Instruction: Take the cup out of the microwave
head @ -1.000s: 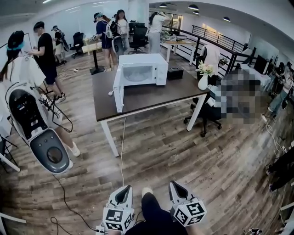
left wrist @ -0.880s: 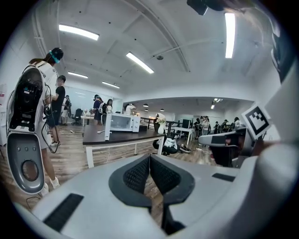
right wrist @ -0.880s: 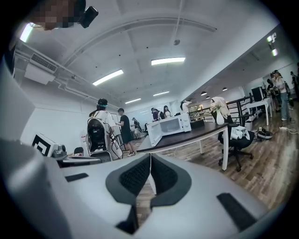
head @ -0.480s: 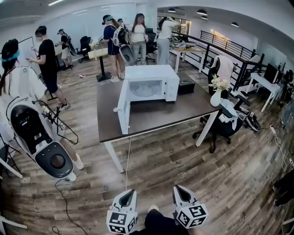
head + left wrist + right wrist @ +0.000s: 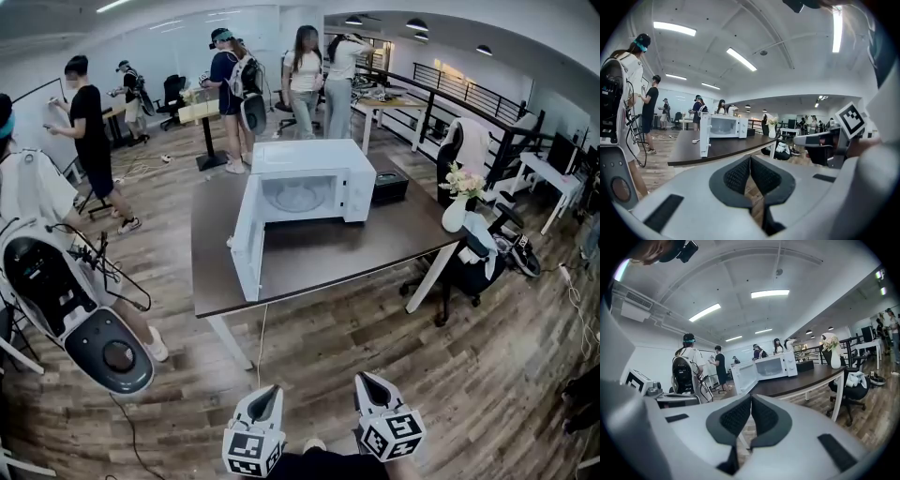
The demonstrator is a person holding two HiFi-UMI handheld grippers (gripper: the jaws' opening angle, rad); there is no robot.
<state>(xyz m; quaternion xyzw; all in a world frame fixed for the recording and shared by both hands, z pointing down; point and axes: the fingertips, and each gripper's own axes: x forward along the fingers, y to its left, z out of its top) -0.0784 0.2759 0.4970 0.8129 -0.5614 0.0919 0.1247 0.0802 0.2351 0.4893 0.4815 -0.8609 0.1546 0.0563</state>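
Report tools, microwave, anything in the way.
Both shut, empty: left tool, right tool. On table, microwave, door open; cup not made out. Ahead, cable hangs to floor.

Dark worktop (image 5: 328, 258) has a black box (image 5: 389, 187) on it and a white flower vase (image 5: 456, 212) near its right corner. There's an office chair (image 5: 466, 274) just beside that corner, and a few people (image 5: 305, 80) standing around at the back.

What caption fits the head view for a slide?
Shut, empty left gripper and right gripper face a table bearing an open microwave.
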